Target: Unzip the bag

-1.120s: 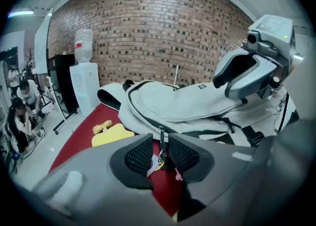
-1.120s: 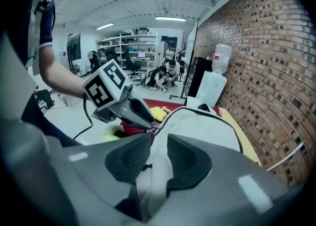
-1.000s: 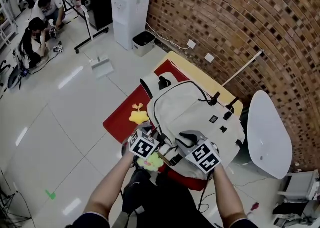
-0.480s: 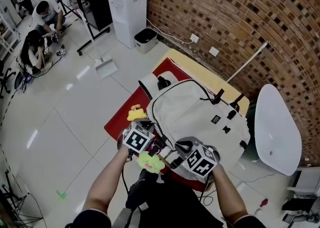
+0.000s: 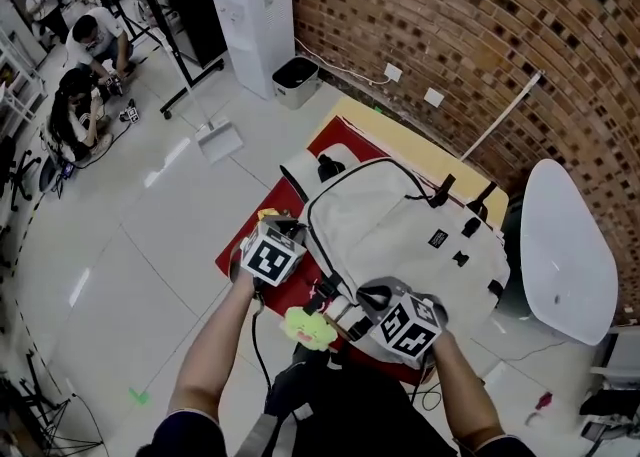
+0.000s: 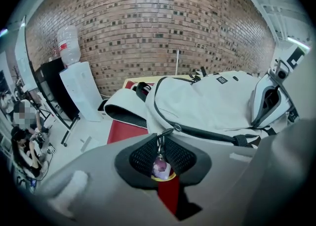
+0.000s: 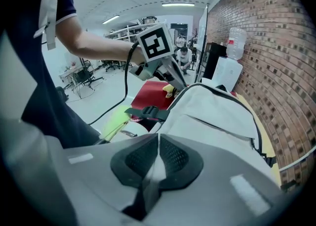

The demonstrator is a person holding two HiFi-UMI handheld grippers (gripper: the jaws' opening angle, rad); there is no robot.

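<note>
Where the cream backpack (image 5: 400,235) lies flat on the red mat (image 5: 245,250), its zipper pull (image 6: 159,145) sits at the near left corner of the bag, clamped between the jaws of the left gripper (image 6: 160,157); a small pinkish charm hangs from the pull, just below the pads. At the near edge of the bag, the right gripper (image 7: 157,158) is closing its jaws, and its pads pinch a fold of the bag's pale fabric between them. A black strap with a buckle (image 7: 145,113) crosses the near side of the bag, between the two grippers; just beside it on the near side lies a lime-green soft toy (image 5: 310,325); a yellow plush toy (image 5: 268,215) lies on the mat just beyond the left gripper. The mat covers a yellow table (image 5: 395,135), which stands against the brick wall (image 5: 480,15). To the right of the table is one white oval panel (image 5: 570,245). Far and to the left stand one white water dispenser (image 5: 255,20) and one small bin (image 5: 300,80); a dustpan (image 5: 220,140) lies on the floor. Two sockets (image 5: 392,72) are on the wall; two people (image 5: 80,75) crouch on the floor at the far left.
</note>
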